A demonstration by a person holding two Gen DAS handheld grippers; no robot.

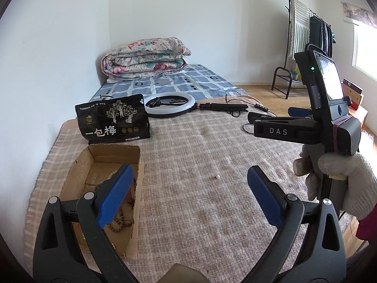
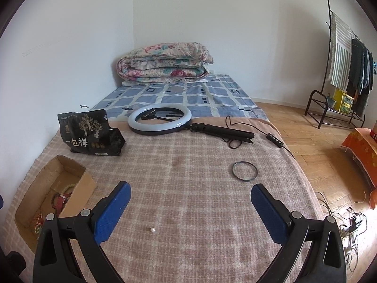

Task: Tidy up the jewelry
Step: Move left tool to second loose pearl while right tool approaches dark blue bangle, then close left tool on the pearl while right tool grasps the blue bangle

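Note:
A small white pearl [image 1: 217, 177] lies on the checked blanket; it also shows in the right wrist view [image 2: 153, 230]. A thin dark bangle [image 2: 244, 171] lies on the blanket to the right. An open cardboard box [image 1: 80, 167] at the left holds bead strings; in the right wrist view the box [image 2: 77, 175] shows red and green beads too. My left gripper [image 1: 188, 188] is open and empty, its left finger over the box. My right gripper [image 2: 189, 206] is open and empty above the blanket, the pearl between its fingers. The right gripper's body [image 1: 282, 131] shows in the left wrist view, held by a gloved hand.
A black snack bag [image 1: 113, 120] stands behind the box. A ring light [image 2: 159, 119] with folded stand and cable lies at the blanket's far edge. A folded floral quilt [image 2: 165, 62] sits on the mattress. A clothes rack [image 2: 341, 70] and cables [image 2: 348, 224] are on the floor at right.

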